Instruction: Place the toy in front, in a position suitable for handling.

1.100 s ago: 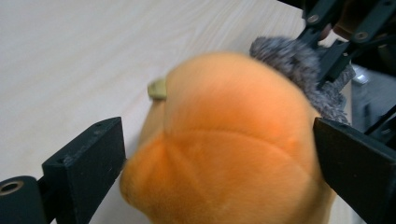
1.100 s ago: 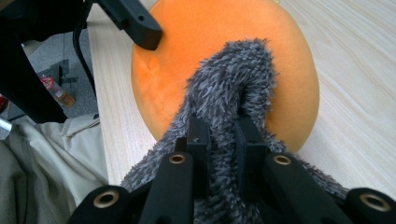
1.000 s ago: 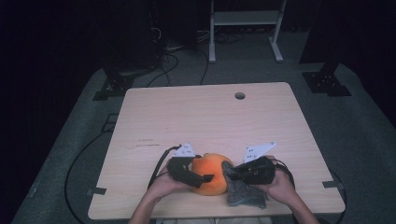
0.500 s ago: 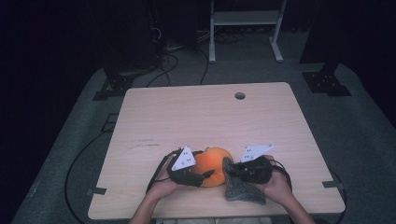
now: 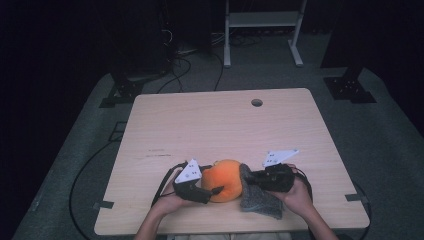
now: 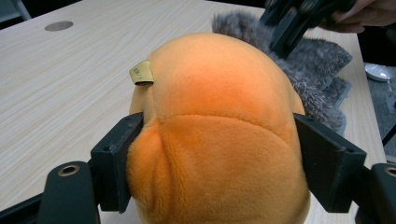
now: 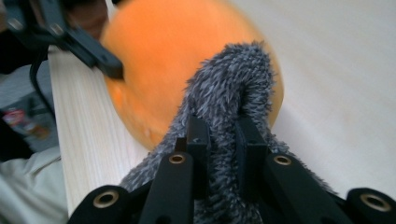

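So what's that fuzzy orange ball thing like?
The orange plush is round, soft and velvety, with a curved seam and a small tan tag near the top. It sits on the wooden table near the front edge. The left gripper's jaws squeeze its sides, and a shaggy grey cloth leans against it.

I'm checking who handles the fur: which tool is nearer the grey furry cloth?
Right. The right tool is shut on the grey furry cloth, pinching a fold of it. The left tool sits on the far side of the orange plush, its jaws around that plush.
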Demonstrator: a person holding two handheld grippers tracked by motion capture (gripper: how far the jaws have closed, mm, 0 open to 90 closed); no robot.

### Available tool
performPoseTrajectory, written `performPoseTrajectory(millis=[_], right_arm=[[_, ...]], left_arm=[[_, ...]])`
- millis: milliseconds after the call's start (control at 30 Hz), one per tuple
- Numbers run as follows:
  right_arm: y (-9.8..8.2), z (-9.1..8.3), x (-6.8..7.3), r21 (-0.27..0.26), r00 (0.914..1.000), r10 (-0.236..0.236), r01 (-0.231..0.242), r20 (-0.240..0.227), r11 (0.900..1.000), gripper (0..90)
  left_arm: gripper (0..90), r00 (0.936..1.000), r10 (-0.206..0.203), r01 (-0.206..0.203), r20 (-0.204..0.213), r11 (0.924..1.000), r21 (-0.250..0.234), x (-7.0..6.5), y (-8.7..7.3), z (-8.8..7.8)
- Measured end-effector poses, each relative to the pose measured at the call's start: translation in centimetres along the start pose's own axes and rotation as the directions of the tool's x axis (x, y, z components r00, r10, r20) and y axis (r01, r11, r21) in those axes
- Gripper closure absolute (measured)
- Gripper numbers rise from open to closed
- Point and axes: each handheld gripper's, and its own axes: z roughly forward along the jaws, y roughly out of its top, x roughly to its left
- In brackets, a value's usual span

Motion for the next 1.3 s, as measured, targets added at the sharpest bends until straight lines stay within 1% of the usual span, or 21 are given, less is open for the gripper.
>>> performPoseTrajectory(millis=[100, 133, 267, 333, 367, 467, 533, 600, 633, 700, 733, 767, 833, 933, 967, 1033, 1067, 1100, 1200, 1233, 1300], right_arm=[[-0.6, 0.0, -0.3, 0.063, 0.9992, 0.006, -0.008, 0.04, 0.998, 78.3], [-0.6, -0.1, -0.3, 0.063, 0.999, 0.004, -0.007, 0.044, 0.998, 78.3], [0.3, -1.1, -0.1, -0.044, 0.9997, 0.022, -0.022, -0.003, 0.999, 78.2], [0.7, -1.0, -0.1, -0.057, 0.9996, 0.026, -0.027, -0.009, 0.998, 78.1], [0.6, -0.7, -0.2, -0.042, 0.9997, 0.024, -0.024, -0.006, 0.999, 78.0], [-0.1, 0.1, -0.8, 0.007, 0.9986, 0.051, -0.051, -0.014, 0.999, 77.9], [-0.5, 0.2, -1.3, 0.044, 0.9972, 0.073, -0.072, -0.016, 0.996, 77.5], [-0.6, 0.0, -1.6, 0.068, 0.9975, 0.071, -0.07, -0.004, 0.995, 77.5], [-0.5, -0.3, -1.6, 0.052, 0.9976, 0.069, -0.069, 0.003, 0.996, 77.7], [-0.1, -0.8, -1.5, -0.009, 0.9972, 0.074, -0.074, -0.007, 0.997, 77.8], [0.2, -1.0, -1.4, -0.037, 0.9971, 0.072, -0.073, -0.021, 0.997, 77.7], [0.4, -1.0, -1.3, -0.047, 0.9974, 0.068, -0.069, -0.026, 0.997, 77.7], [0.5, -0.5, -1.0, -0.023, 0.9982, 0.056, -0.057, -0.021, 0.998, 77.7], [0.1, -0.2, -1.1, -0.005, 0.9973, 0.065, -0.065, -0.035, 0.998, 77.7], [-0.1, -0.1, -1.1, 0.012, 0.9971, 0.066, -0.066, -0.036, 0.998, 77.7], [-0.5, 0.2, -1.2, 0.054, 0.9977, 0.062, -0.061, -0.026, 0.997, 77.7], [-0.7, 0.0, -1.2, 0.049, 0.9975, 0.063, -0.061, -0.033, 0.997, 77.8], [-0.7, -0.4, -1.2, 0.035, 0.9975, 0.059, -0.058, -0.039, 0.998, 77.8], [-0.1, -1.6, -0.8, -0.056, 0.9965, 0.057, -0.06, -0.061, 0.997, 77.8], [0.2, -1.8, -0.6, -0.076, 0.9973, 0.043, -0.048, -0.06, 0.996, 77.8], [0.4, -1.6, -0.4, -0.072, 0.9978, 0.032, -0.036, -0.058, 0.997, 77.7]], left_arm=[[23.1, 1.0, 0.001, -0.001, 0.001, 1.0, 0.002, 0.0, 0.0, 0.0], [23.1, 1.0, -0.001, 0.001, 0.003, 1.0, 0.001, 0.1, 0.0, -0.1], [23.0, 1.0, 0.002, -0.002, 0.008, 1.0, -0.002, 0.0, 0.0, 0.0], [23.0, 0.9998, 0.019, -0.019, 0.009, 0.9998, 0.006, -0.1, 0.0, 0.0], [23.0, 0.9997, 0.023, -0.024, 0.011, 0.9997, 0.01, -0.1, 0.0, 0.0], [23.0, 0.9995, 0.027, -0.027, 0.017, 0.9996, 0.011, -0.1, 0.0, 0.0], [23.0, 0.9994, 0.028, -0.028, 0.019, 0.9996, 0.008, -0.1, 0.0, 0.0], [23.1, 0.9991, 0.032, -0.032, 0.027, 0.9995, 0.007, -0.2, 0.0, -0.1], [23.0, 0.999, 0.036, -0.036, 0.028, 0.9993, 0.009, -0.2, 0.0, -0.1], [23.1, 0.9986, 0.042, -0.043, 0.031, 0.9991, 0.006, -0.2, -0.1, -0.1], [23.0, 0.9989, 0.036, -0.036, 0.031, 0.9993, 0.004, -0.3, -0.1, -0.1], [22.7, 0.9991, 0.027, -0.027, 0.033, 0.9996, 0.002, -0.3, -0.1, -0.1], [20.1, 0.9985, 0.009, -0.008, 0.053, 0.9999, -0.007, -0.2, -0.1, -0.2], [16.9, 0.9954, -0.068, 0.069, 0.068, 0.9976, -0.009, 0.4, 0.1, -0.4], [17.2, 0.9954, -0.069, 0.07, 0.066, 0.9975, -0.011, 0.4, 0.0, -0.3], [19.6, 0.9976, -0.039, 0.039, 0.057, 0.9992, -0.002, 0.1, 0.1, -0.2], [20.2, 0.9983, -0.019, 0.018, 0.056, 0.9998, 0.004, -0.1, 0.2, -0.3], [20.8, 0.9985, 0.003, -0.004, 0.054, 0.9999, 0.01, -0.3, 0.2, -0.3], [22.4, 0.9963, 0.052, -0.053, 0.069, 0.9986, 0.002, -0.7, 0.2, -0.3], [22.5, 0.9954, 0.066, -0.067, 0.069, 0.9978, 0.003, -0.8, 0.2, -0.2], [22.5, 0.9958, 0.061, -0.061, 0.068, 0.9981, 0.0, -0.9, 0.2, -0.2]])
